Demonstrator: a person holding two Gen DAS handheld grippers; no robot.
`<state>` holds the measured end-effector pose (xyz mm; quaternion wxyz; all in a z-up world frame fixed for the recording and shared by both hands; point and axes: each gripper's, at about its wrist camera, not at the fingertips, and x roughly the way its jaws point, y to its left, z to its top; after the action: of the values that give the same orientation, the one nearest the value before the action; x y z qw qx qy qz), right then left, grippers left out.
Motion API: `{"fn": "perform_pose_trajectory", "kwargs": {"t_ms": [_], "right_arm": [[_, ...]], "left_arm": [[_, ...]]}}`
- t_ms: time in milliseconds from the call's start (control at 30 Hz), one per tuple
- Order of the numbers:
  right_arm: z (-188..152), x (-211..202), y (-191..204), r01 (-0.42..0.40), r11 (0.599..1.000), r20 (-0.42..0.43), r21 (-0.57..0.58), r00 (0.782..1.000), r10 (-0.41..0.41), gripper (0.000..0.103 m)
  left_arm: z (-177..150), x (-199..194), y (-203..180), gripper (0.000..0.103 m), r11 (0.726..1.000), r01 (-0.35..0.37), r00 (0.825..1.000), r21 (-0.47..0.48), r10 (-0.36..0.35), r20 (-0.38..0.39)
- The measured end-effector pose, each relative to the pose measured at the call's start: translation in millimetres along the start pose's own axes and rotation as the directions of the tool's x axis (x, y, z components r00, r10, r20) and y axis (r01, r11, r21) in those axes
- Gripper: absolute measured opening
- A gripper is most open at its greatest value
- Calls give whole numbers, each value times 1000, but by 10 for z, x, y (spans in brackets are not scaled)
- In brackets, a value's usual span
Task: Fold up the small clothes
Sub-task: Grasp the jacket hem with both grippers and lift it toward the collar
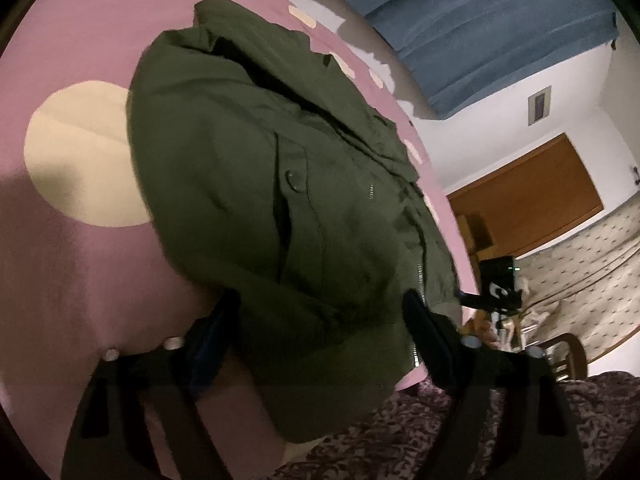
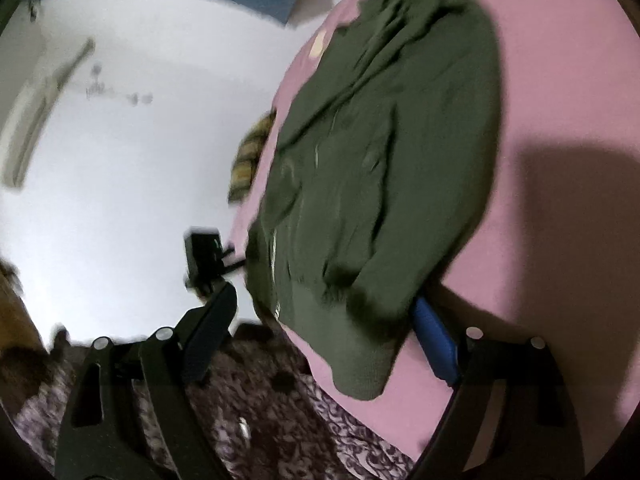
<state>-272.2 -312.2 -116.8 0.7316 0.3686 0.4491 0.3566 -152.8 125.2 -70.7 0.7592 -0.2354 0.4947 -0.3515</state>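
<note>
Small olive-green zip-up cotton jacket (image 1: 280, 184) runs lengthwise toward 12 o'clock; my left gripper (image 1: 320, 332) and right gripper (image 2: 328, 320) both gape wide around its hem.

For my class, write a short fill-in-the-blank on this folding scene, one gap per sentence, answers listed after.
1. The jacket is dark ____ in colour.
2. It lies on a ____ sheet with cream spots.
3. The jaws of the left gripper stand ____, one on each side of the jacket's hem.
4. The curtain at the back is ____.

Answers: green; pink; open; blue
</note>
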Motion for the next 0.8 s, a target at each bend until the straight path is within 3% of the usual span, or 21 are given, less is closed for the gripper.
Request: {"fn": "perform_pose_trajectory", "kwargs": {"t_ms": [33, 133, 167, 233, 367, 533, 700, 800], "right_arm": [[-12, 51, 45, 29, 999, -11, -26, 999, -30, 83], [-16, 86, 42, 86, 996, -13, -25, 996, -86, 62], [-17, 64, -9, 102, 995, -11, -2, 995, -102, 46], [-32, 16, -122, 120, 992, -3, 46, 993, -120, 24], [-68, -5, -172, 83, 993, 16, 78, 996, -84, 19], [-13, -147, -35, -24, 998, 88, 63, 996, 19, 15], [62, -206, 18, -146, 986, 168, 80, 977, 131, 14], [122, -227, 16, -201, 976, 202, 83, 962, 181, 13]], "left_arm": [[-4, -3, 14, 61, 1000, -28, 1000, 1, 28, -8], [-23, -47, 56, 51, 999, -41, 999, -2, 41, -14], [-28, -53, 47, 48, 999, -52, 998, 5, 52, -16], [-24, -60, 2, 45, 997, -73, 997, 32, 74, -12], [15, -94, -56, 34, 996, -74, 997, 53, 75, -16], [89, -149, -9, 24, 1000, 9, 1000, -8, -9, -8], [193, -195, 60, 19, 987, 128, 992, -95, -126, 33], [254, -194, 24, 17, 982, 155, 987, -106, -150, 50]]}}
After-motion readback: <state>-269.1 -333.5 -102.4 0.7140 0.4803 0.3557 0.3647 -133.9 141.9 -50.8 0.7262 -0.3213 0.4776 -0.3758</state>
